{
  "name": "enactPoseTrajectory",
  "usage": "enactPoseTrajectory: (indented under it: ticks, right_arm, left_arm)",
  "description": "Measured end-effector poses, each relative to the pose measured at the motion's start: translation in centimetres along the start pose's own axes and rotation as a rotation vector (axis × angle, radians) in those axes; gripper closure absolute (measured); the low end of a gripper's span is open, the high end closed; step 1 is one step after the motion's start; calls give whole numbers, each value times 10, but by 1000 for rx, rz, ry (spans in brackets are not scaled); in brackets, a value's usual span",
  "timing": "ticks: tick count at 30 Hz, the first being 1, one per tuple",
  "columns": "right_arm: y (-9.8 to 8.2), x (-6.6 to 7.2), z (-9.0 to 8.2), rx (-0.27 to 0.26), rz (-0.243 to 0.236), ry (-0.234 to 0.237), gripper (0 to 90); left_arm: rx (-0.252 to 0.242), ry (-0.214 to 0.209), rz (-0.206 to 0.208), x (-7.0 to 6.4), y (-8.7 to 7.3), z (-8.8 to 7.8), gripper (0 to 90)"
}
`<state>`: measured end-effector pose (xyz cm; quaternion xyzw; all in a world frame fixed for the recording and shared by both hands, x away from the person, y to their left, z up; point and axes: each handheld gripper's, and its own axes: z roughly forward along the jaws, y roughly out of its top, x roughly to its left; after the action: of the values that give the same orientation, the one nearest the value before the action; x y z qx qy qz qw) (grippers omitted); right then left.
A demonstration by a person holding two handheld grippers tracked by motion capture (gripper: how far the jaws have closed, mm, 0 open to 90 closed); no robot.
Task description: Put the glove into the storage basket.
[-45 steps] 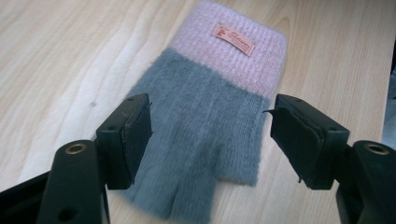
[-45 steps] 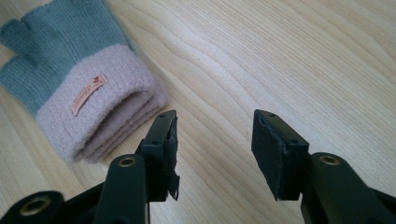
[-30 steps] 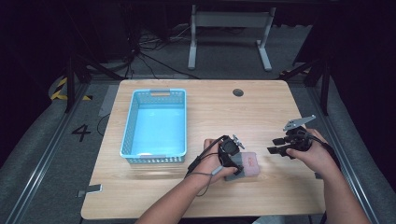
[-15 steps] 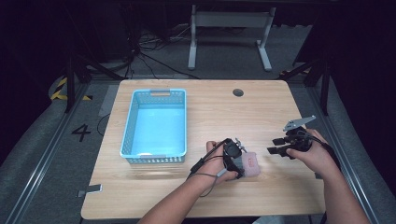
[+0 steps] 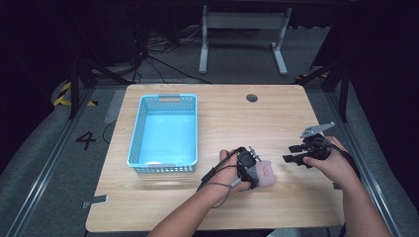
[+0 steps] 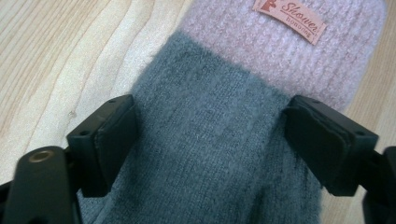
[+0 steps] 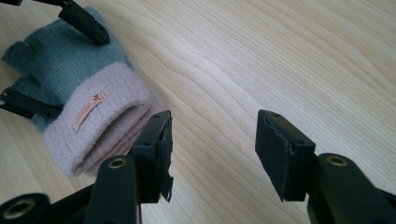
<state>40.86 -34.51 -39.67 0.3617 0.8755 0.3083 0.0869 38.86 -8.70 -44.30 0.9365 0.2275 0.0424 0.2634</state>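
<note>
A knitted glove (image 5: 266, 173), grey-green with a pink cuff and a small orange label, lies flat on the wooden table (image 5: 237, 118) near its front. My left gripper (image 5: 253, 174) comes at it from the left. In the left gripper view, the left gripper (image 6: 210, 140) has a pad against each side of the glove's (image 6: 280, 56) grey part. My right gripper (image 5: 289, 153) hovers a short way right of the cuff and points at it. Its jaws have just been opening; in the right gripper view the right gripper (image 7: 212, 149) has only bare wood between its pads, with the glove (image 7: 93, 116) beyond and to the left.
A light blue plastic basket (image 5: 163, 168) stands on the left half of the table, with nothing seen inside. A round cable hole (image 5: 252, 98) sits near the far edge. Dark floor, cables and a metal stand lie beyond the table.
The left gripper has edged a little further over the glove. The right hand has stayed where it was.
</note>
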Motion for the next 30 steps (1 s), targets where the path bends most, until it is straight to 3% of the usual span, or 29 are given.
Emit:
enactPoseTrajectory:
  ticks: [8,15,22,30]
  right_arm:
    - [0,-1,0,-6,3,-4,462]
    - [4,-4,-2,-22,-7,-6,460]
    - [11,-8,-4,-40,-16,-4,458]
    - [17,-11,-5,-56,-23,-4,458]
  left_arm:
    - [-37,9,-11,-4,0,-1,349]
    - [-84,-11,-15,-2,-2,-2,638]
    - [-105,-51,-56,4,-5,-10,714]
    - [-136,-28,-53,7,-7,-35,724]
